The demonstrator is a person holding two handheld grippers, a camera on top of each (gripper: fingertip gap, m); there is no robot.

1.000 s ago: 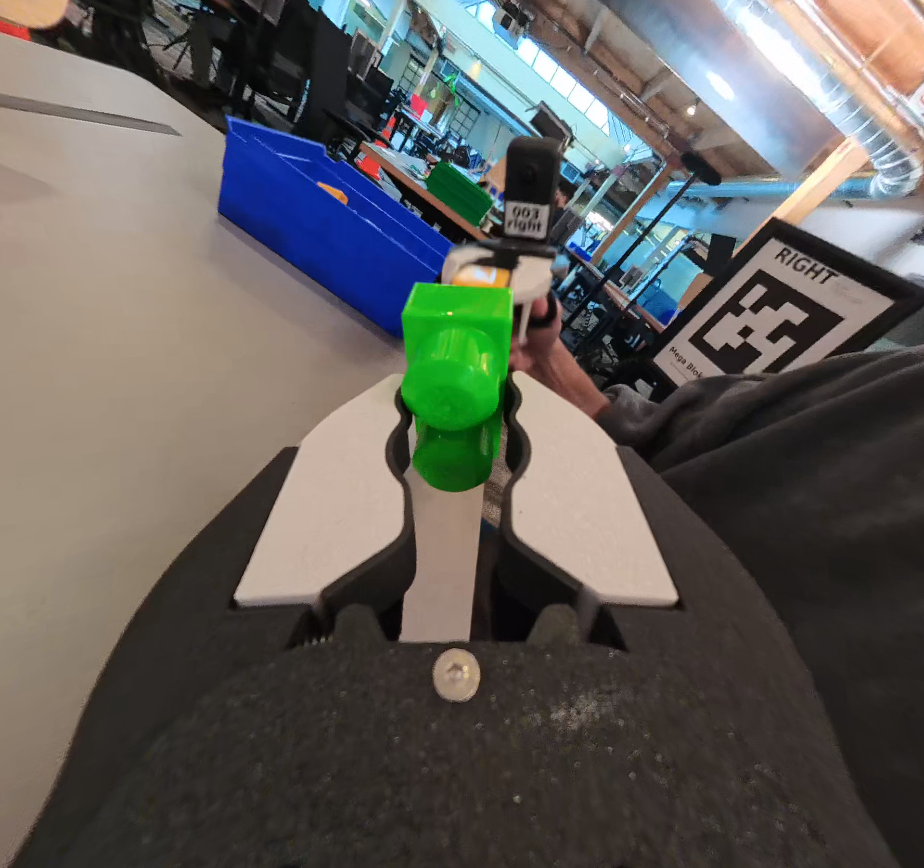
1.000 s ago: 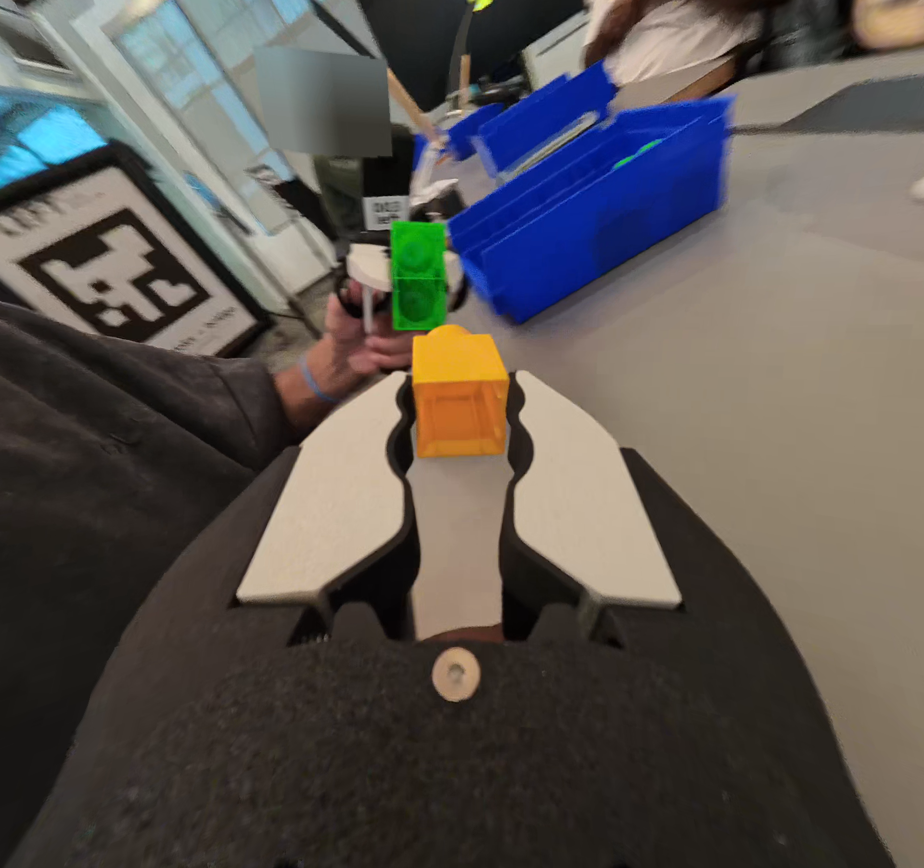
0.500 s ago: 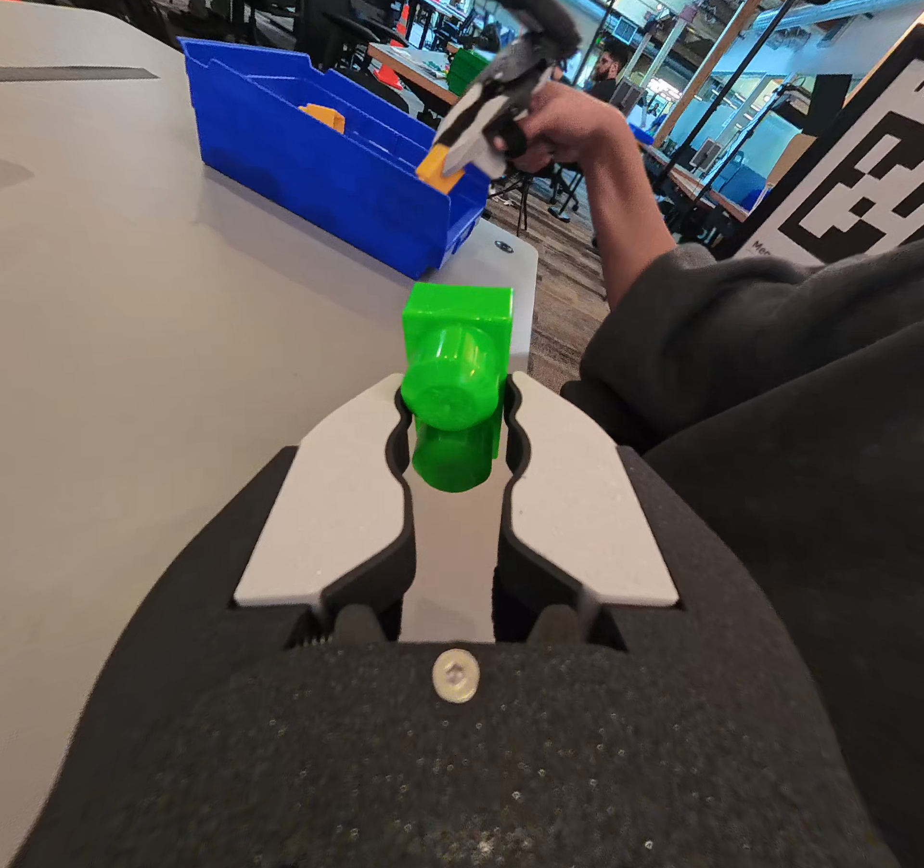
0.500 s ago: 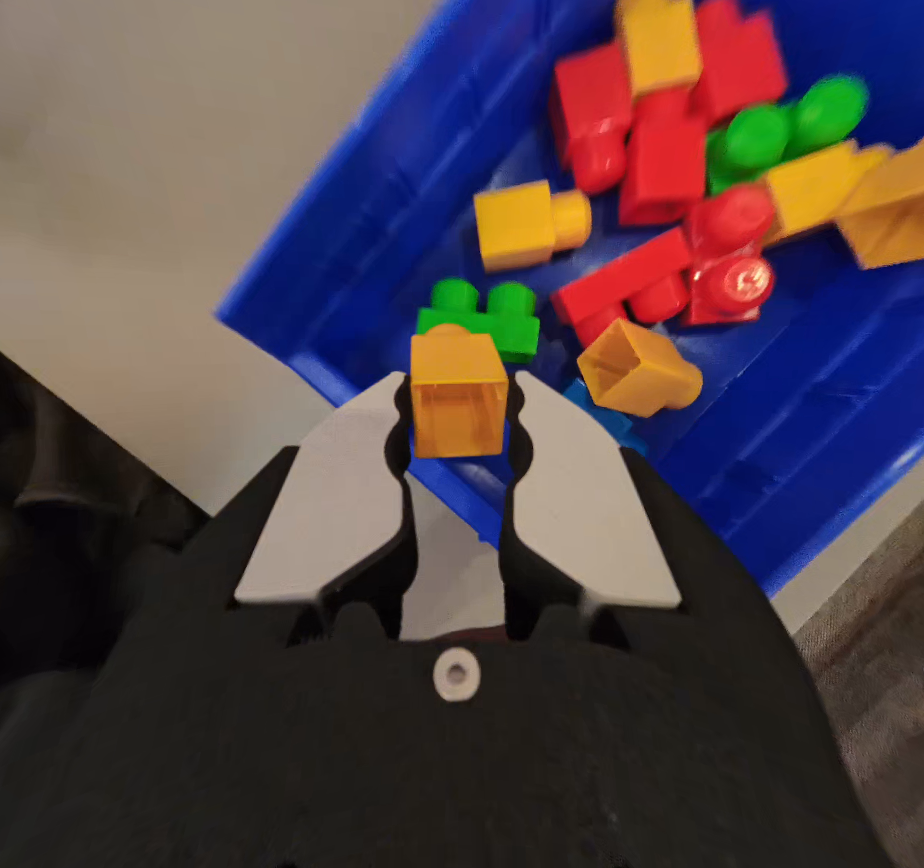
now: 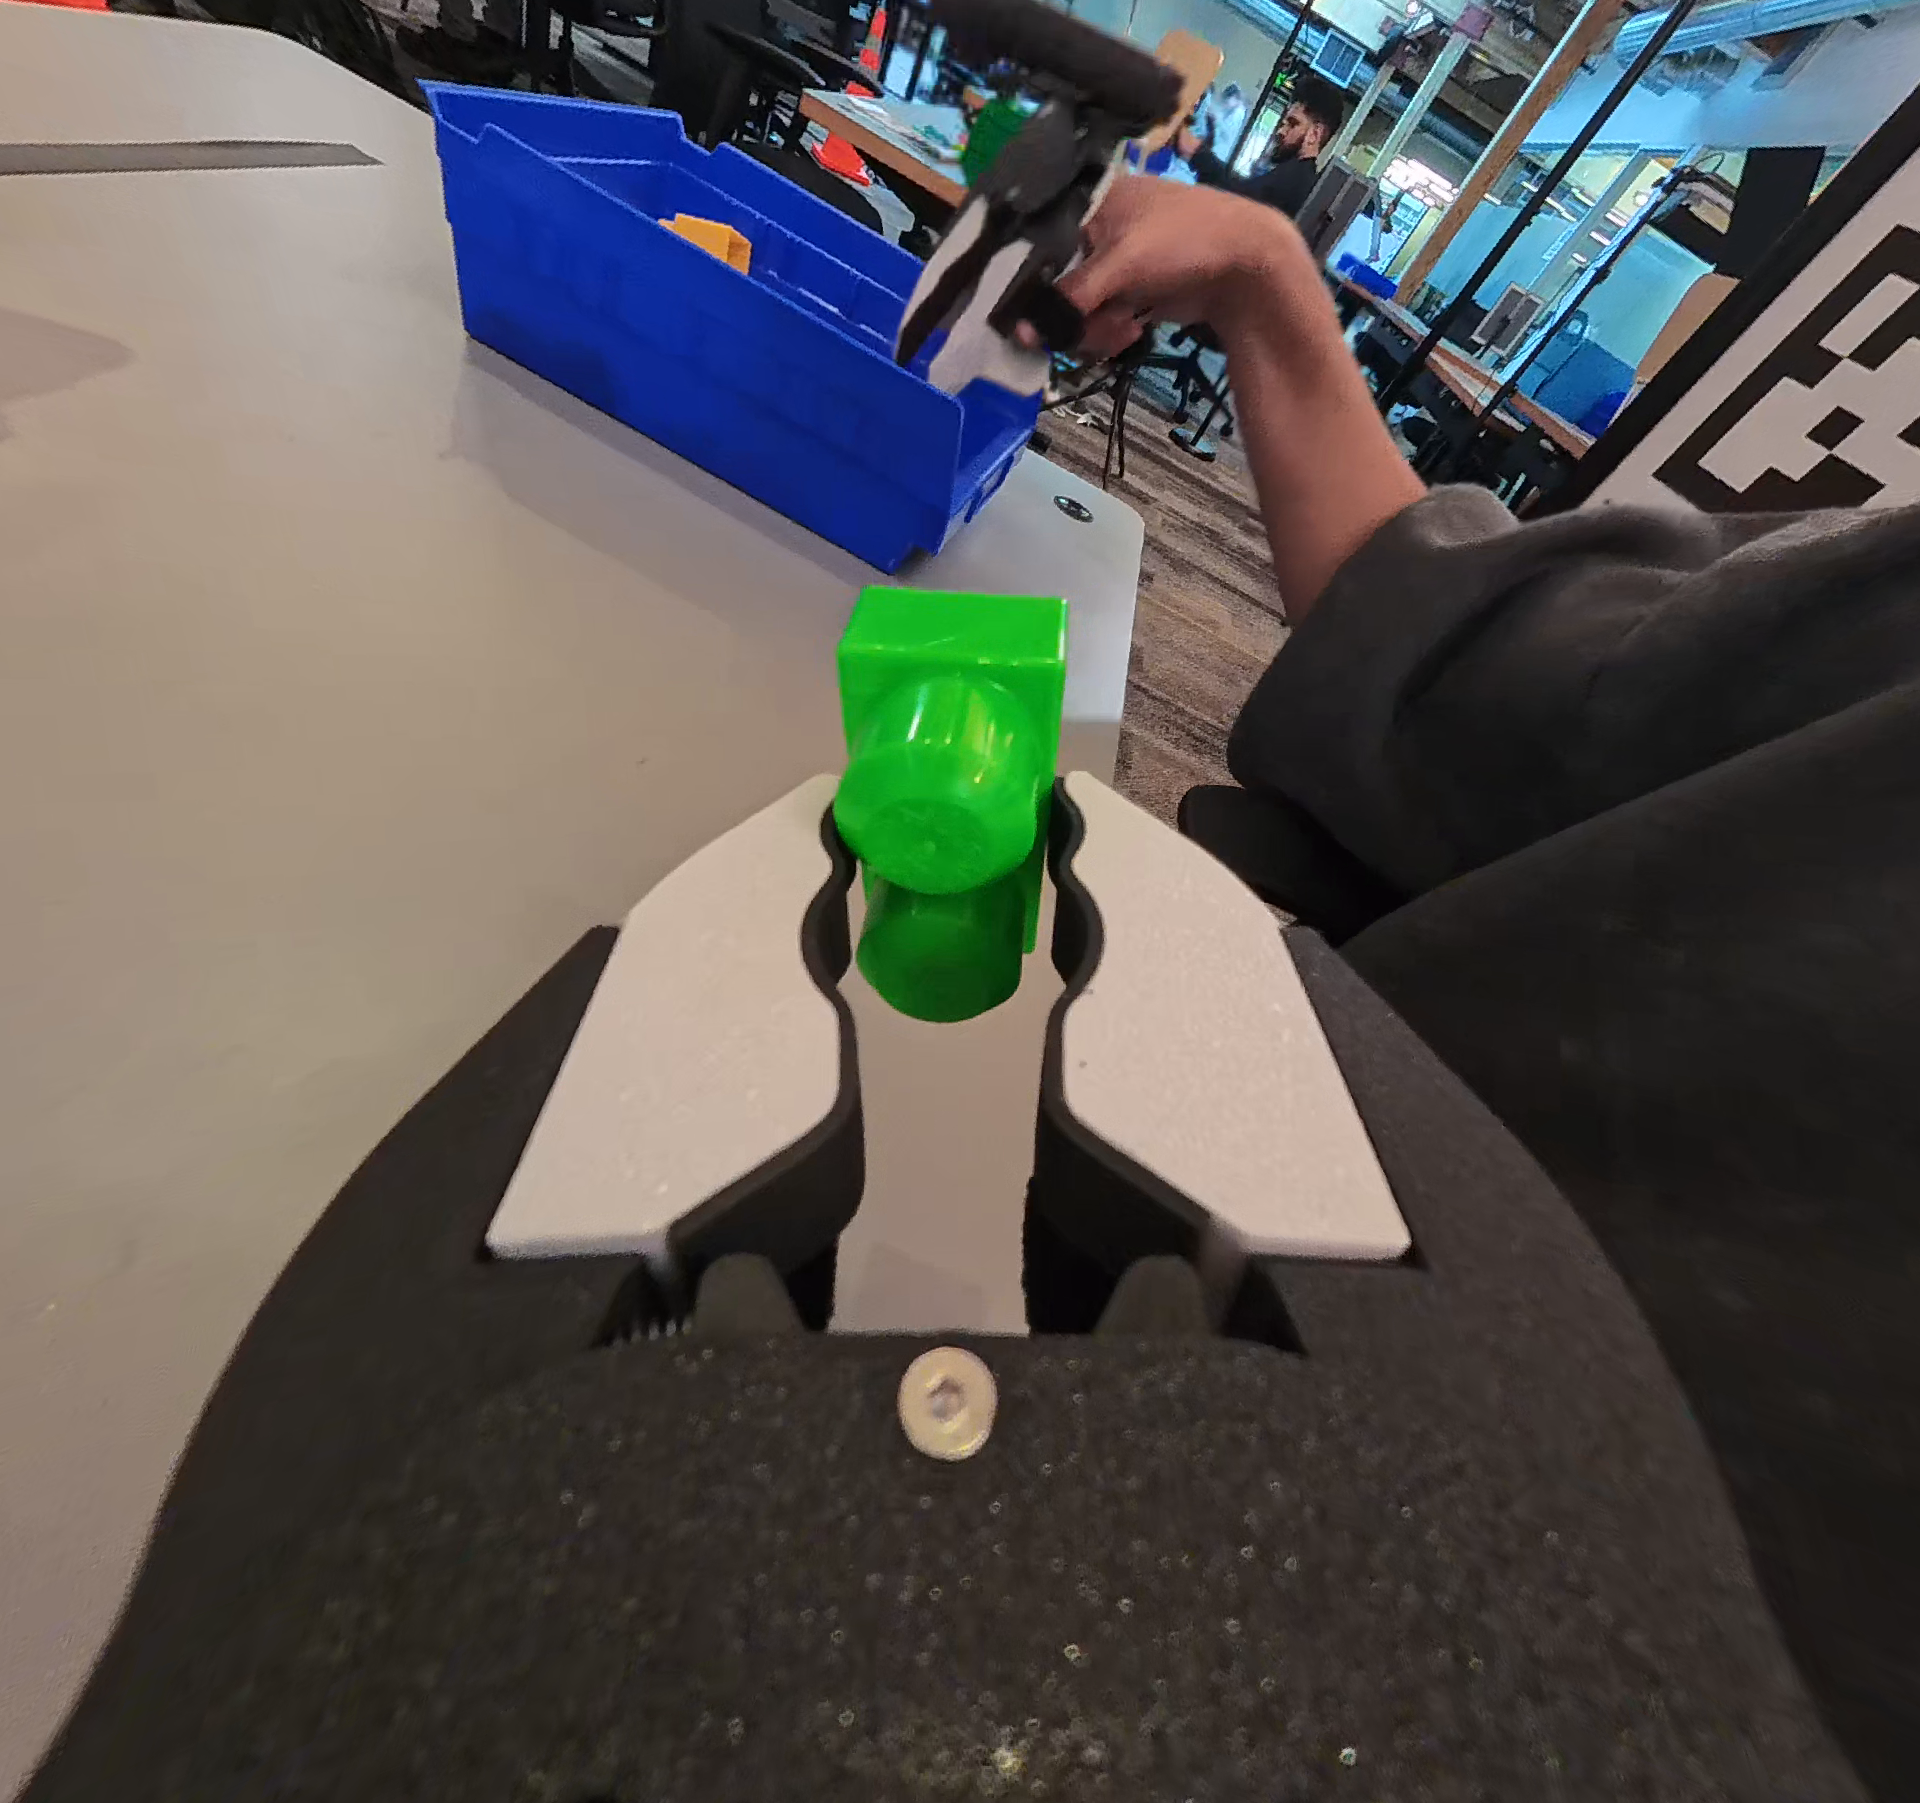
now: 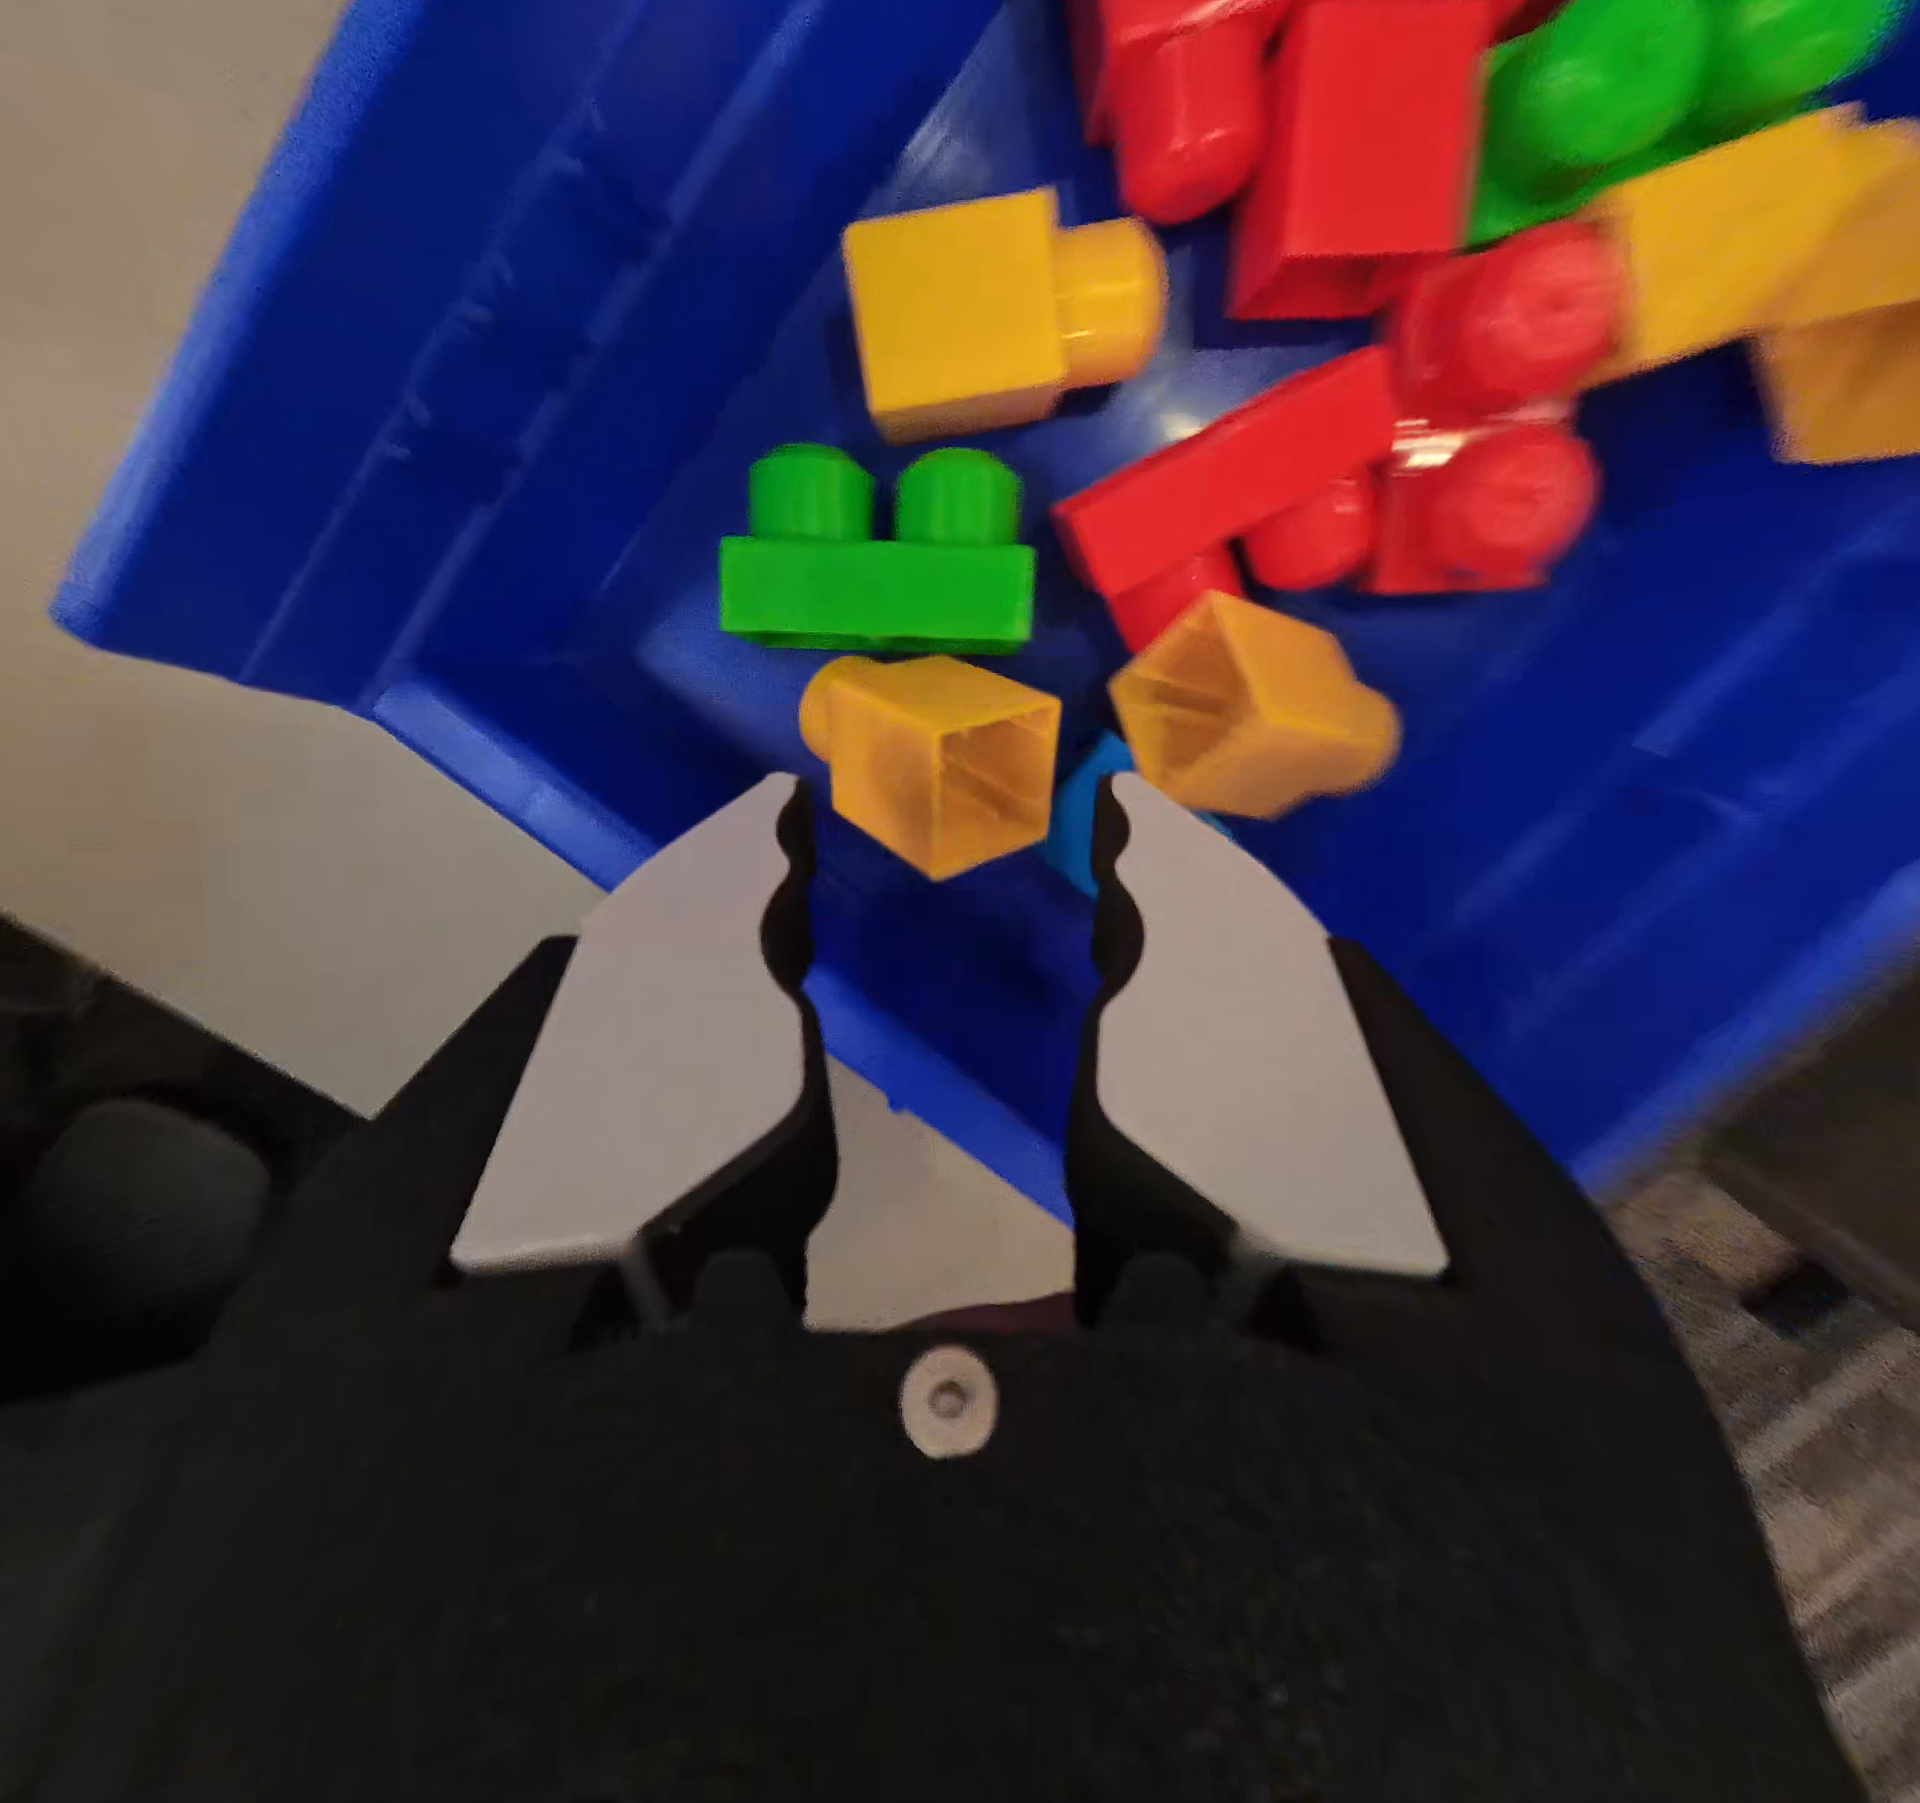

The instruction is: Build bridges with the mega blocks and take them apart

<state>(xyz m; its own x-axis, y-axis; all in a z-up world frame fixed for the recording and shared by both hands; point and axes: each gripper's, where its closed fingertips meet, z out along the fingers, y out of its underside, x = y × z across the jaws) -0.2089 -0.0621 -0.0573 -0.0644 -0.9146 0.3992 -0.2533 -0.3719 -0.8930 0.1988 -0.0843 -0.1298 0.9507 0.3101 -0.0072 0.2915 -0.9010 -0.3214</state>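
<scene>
the left gripper point(image 5: 940, 818) is clamped on a green two-stud block point(image 5: 951, 797) at the centre of its frame, studs pointing back at the camera, above the grey table point(image 5: 312, 714); the right gripper point(image 6: 945, 808) stands parted and holds nothing, over the near end of the blue bin point(image 6: 468, 299); just past its tips an orange one-stud block point(image 6: 935, 761) lies tilted, hollow side up, free of the jaws, among red, yellow and green blocks; these look like light, stiff, hollow plastic with smooth sides, likely slippery; best gripped across two flat opposite walls rather than the rounded stud.
</scene>
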